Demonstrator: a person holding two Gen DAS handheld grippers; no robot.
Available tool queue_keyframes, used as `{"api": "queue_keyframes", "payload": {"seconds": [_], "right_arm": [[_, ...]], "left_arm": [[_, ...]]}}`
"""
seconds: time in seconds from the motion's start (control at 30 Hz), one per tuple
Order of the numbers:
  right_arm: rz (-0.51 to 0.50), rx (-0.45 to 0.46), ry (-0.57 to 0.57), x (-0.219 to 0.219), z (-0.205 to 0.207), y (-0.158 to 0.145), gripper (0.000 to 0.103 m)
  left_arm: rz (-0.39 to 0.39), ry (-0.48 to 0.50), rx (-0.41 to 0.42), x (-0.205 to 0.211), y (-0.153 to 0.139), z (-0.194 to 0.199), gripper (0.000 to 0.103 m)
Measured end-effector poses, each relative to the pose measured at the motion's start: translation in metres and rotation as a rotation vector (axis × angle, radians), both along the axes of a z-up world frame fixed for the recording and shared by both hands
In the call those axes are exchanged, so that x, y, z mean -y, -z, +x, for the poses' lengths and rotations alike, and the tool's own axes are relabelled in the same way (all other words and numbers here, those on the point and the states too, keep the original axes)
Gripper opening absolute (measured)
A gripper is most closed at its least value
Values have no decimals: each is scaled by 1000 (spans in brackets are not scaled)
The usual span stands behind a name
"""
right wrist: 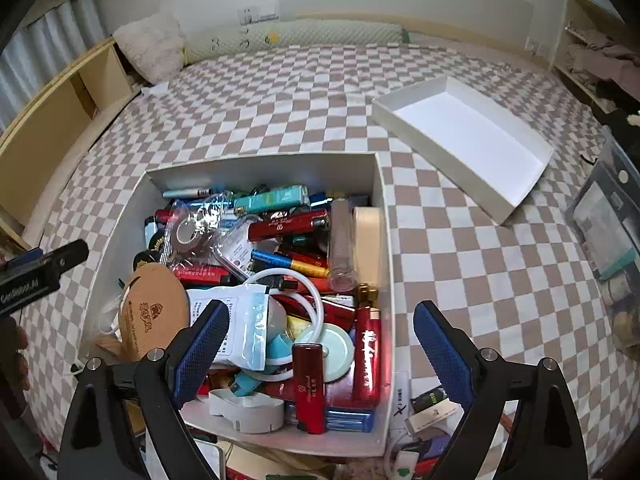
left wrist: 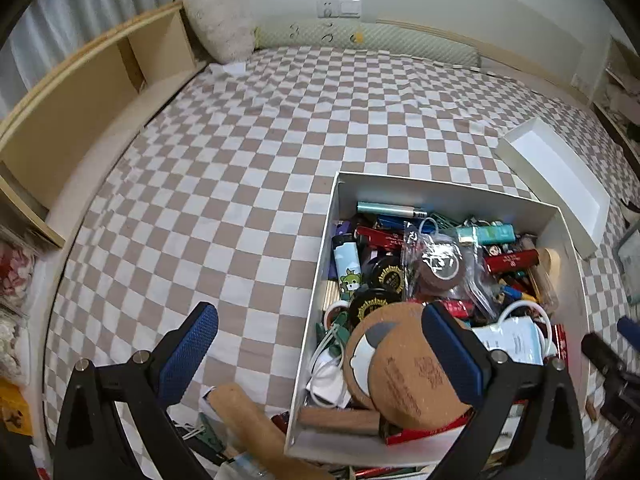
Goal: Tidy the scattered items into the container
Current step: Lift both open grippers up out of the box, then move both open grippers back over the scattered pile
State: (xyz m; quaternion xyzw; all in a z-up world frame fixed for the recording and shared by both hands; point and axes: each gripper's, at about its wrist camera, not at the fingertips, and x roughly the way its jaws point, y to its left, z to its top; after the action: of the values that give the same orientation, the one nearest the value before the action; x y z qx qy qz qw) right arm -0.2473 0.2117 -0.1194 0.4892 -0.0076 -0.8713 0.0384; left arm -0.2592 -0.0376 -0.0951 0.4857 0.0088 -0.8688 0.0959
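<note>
L gripper [left wrist: 320, 344] spread, cork stick [left wrist: 250, 420] lying just outside white box [left wrist: 316, 280] wall, below-left of fingers; R gripper [right wrist: 320, 344] spread too.

Matt white cardboard box [right wrist: 382, 216], and beside it a lid [right wrist: 464, 136] of the same smooth card. Rough cork coaster [left wrist: 404, 364], grainy and dull. Glossy red plastic tube [right wrist: 309, 386], crinkly clear plastic bag [left wrist: 444, 256]. Soft checked cloth sheet [left wrist: 240, 184]. The fingers [right wrist: 202, 346] carry textured blue rubbery pads.
</note>
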Motion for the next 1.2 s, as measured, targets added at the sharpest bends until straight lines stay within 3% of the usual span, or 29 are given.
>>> {"api": "queue_keyframes", "payload": {"seconds": [0.1, 0.37, 0.77, 1.2], "right_arm": [[-1, -35, 2, -3, 6, -6, 103], [37, -80, -15, 0, 20, -16, 103], [18, -121, -17, 2, 39, -37, 103], [26, -159, -40, 4, 72, -54, 103]], "left_arm": [[-8, 8, -14, -2, -4, 8, 102], [18, 15, -54, 0, -16, 25, 102], [27, 72, -104, -8, -35, 55, 103], [54, 95, -119, -6, -49, 88, 103]]}}
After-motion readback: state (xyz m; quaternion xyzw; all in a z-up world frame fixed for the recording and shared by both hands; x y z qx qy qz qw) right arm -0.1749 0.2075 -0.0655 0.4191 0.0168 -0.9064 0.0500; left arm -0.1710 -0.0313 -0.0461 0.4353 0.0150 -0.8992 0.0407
